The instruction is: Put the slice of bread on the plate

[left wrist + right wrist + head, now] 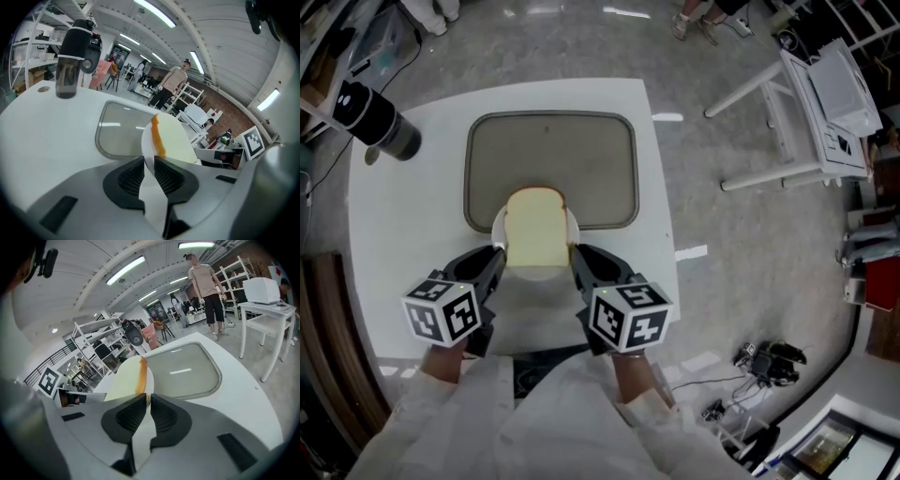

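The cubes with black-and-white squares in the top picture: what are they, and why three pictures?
No robot here: a person holds a claw in each hand, and the cubes are parts of those claws. The top picture comes from a camera on the person's head, looking down; the other two come from cameras riding on the claws. On the white table lie a grey tray and a black bottle. The left claw and the right claw are each shut on the rim of a white plate, one on each side, and a slice of bread lies on it.
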Demonstrator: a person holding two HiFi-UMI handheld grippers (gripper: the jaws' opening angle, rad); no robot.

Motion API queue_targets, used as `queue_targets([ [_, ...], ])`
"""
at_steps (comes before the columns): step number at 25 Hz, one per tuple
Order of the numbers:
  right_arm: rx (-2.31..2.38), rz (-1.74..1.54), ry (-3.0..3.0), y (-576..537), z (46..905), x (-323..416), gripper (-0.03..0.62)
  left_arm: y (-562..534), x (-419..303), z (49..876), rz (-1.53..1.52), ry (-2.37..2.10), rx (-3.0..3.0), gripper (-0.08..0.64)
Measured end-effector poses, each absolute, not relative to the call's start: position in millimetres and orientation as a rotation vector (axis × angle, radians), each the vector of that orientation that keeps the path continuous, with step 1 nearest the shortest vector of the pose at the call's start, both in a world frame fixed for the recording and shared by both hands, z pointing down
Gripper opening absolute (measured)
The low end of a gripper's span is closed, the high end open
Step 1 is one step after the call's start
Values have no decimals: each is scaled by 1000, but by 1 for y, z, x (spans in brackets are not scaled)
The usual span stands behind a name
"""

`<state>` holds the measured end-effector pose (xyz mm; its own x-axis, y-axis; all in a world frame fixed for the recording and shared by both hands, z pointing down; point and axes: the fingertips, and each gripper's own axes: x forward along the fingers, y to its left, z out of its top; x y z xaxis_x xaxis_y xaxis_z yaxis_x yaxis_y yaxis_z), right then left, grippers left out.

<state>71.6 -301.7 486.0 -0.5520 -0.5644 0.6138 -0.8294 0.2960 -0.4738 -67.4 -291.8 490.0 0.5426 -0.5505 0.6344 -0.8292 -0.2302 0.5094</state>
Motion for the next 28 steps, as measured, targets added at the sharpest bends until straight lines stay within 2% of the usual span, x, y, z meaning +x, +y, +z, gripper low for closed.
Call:
queue_targets([
  [13,1216,1166,-2262,-403,494,88,38,-391,-51,495,388,-1192,1879,72],
  [28,1214,1259,-2216,-447,528,92,38,-440,-49,526,430,-1254,1822,72],
])
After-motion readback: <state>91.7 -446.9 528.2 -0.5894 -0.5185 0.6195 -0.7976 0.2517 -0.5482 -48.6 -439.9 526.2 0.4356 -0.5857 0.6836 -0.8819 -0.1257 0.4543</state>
